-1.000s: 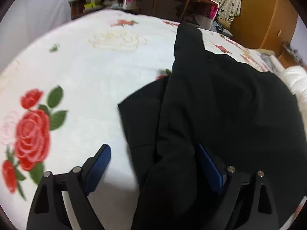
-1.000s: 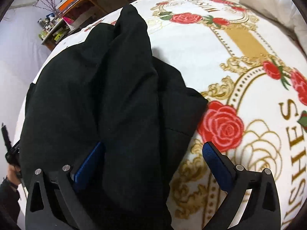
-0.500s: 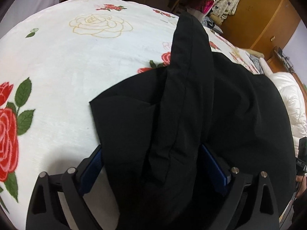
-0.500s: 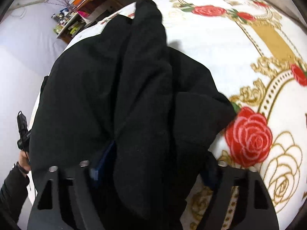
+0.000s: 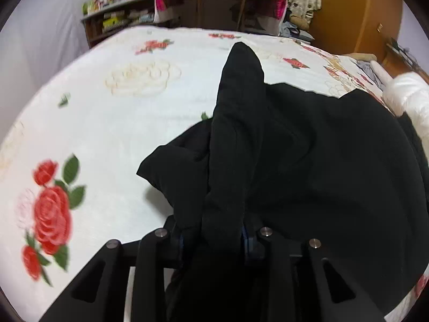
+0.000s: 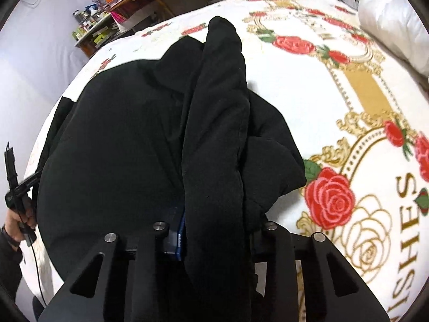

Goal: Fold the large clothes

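A large black garment (image 5: 321,161) lies spread on a bed with a white rose-print blanket (image 5: 120,112). My left gripper (image 5: 214,237) is shut on a bunched fold of the garment's near edge, with a sleeve-like ridge (image 5: 238,94) running away from it. In the right wrist view the same black garment (image 6: 128,139) covers the left half of the blanket (image 6: 335,94). My right gripper (image 6: 214,237) is shut on another bunched fold of its near edge. The blue pads are mostly hidden by cloth.
A white padded bundle (image 6: 391,21) lies at the bed's far right corner. A wooden desk (image 5: 219,2) and cluttered shelves (image 5: 118,16) stand beyond the bed, with a wooden wardrobe (image 5: 356,13) to the right. The hand on the left gripper (image 6: 18,187) shows at the left edge.
Both grippers went from wide open around the garment's folds to shut on them. The gripped cloth is now bunched narrow between the jaws and both views have pulled back slightly.
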Action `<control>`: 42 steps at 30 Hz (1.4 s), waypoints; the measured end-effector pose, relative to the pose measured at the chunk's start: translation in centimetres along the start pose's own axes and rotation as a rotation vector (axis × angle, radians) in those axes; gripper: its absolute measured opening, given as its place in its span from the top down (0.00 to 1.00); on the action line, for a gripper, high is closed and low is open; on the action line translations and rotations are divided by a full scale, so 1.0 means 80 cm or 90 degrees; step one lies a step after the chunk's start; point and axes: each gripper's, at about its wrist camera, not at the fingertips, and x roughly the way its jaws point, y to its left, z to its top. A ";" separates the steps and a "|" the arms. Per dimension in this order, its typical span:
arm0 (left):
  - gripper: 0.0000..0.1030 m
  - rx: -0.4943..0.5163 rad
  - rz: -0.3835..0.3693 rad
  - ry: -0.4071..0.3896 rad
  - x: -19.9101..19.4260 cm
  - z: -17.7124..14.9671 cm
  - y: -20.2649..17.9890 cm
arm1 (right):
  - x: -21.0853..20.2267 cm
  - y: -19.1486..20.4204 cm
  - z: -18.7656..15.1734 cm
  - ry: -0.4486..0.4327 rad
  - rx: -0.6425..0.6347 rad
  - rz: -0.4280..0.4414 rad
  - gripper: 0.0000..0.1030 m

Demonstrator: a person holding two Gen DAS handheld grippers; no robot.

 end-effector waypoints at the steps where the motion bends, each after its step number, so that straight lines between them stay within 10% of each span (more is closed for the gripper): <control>1: 0.71 0.006 0.003 -0.005 -0.006 0.003 -0.002 | -0.007 0.000 -0.002 -0.005 -0.003 0.001 0.69; 20: 0.72 0.008 -0.009 -0.040 -0.142 -0.011 0.009 | -0.118 0.048 -0.039 -0.040 -0.037 0.020 0.71; 42: 0.72 -0.002 -0.041 -0.058 -0.269 -0.127 0.010 | -0.229 0.068 -0.184 -0.059 -0.025 0.038 0.70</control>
